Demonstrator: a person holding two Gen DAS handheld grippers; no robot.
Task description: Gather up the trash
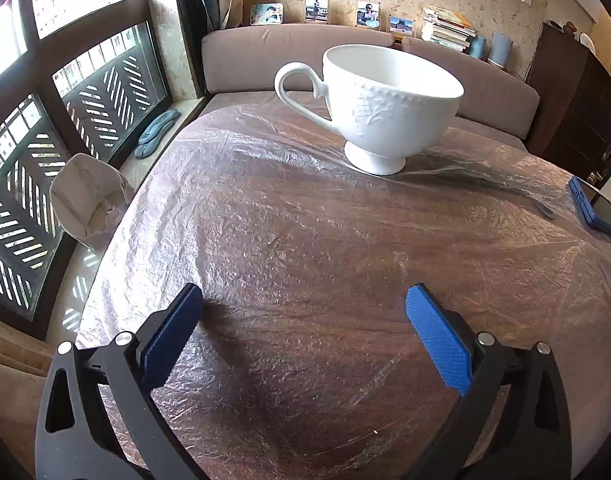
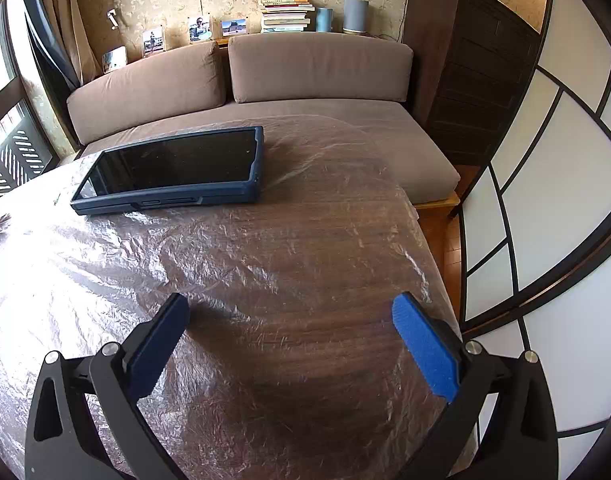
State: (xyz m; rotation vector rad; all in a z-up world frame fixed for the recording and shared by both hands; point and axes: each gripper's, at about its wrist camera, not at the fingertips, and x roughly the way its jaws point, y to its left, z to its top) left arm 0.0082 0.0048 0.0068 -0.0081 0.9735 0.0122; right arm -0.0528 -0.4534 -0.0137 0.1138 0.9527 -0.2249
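Sitting off the left edge of the plastic-covered wooden surface (image 1: 305,240), a crumpled white paper bag (image 1: 87,204) rested by the window sill, well apart from the left gripper (image 1: 303,312), whose jaws were spread wide and empty above the wrap. Farther right stood a white footed teacup (image 1: 379,104), upright. A blue-cased tablet (image 2: 173,168) lay flat beyond the right gripper (image 2: 291,316), whose jaws were likewise spread, holding nothing.
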